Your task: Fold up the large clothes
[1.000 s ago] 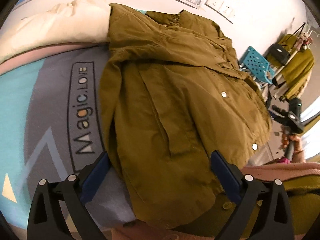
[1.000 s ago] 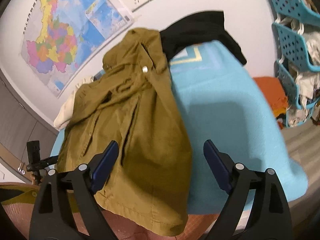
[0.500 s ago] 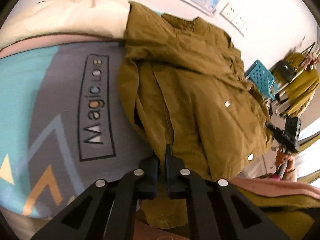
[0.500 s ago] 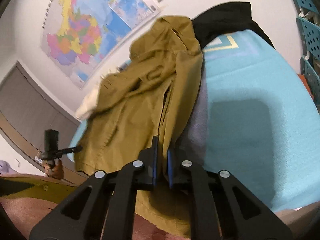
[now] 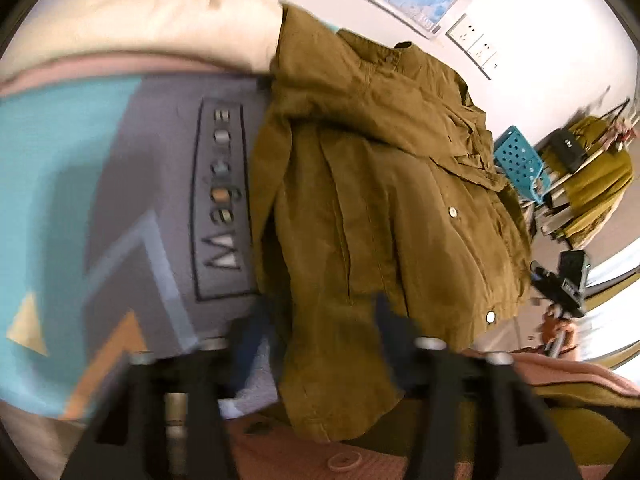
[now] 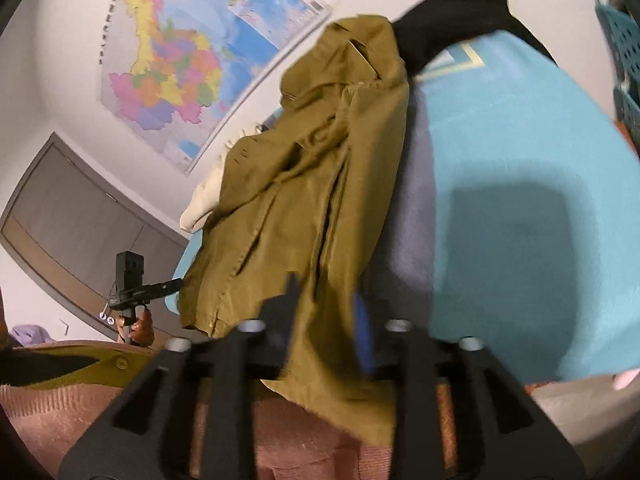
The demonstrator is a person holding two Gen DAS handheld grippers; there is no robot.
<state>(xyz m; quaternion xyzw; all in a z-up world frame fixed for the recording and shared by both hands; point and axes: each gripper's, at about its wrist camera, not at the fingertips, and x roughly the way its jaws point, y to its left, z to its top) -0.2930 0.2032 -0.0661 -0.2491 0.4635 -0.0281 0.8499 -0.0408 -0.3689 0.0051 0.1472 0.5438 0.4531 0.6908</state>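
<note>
- The olive jacket [image 5: 380, 208] lies on the bed [image 5: 80, 184], on a blue and grey blanket [image 6: 520, 152]. Its long side runs from the collar, far off near the wall, down to the hem, which hangs over the near edge of the bed.
- The left gripper [image 5: 320, 344] is at the hem, on the jacket's left side. Its jaws have just been opening and stand partly spread. The jacket's edge sits between them, but the picture is blurry and the jaws do not seem to press it.
- The right gripper [image 6: 326, 320] is at the hem too, on the jacket's right side. Its jaws have just been opening as well, partly spread, with cloth between them and not pinched.
- Both grippers are about as near to the jacket. I think the next move is to grab the hem and bring it up toward the collar.
- Beyond the jacket's collar lie a cream pillow [image 5: 160, 16] and a black cloth [image 6: 452, 16]. They could get in the way of the fold.
- A map [image 6: 192, 64] hangs on the wall behind the jacket.
</note>
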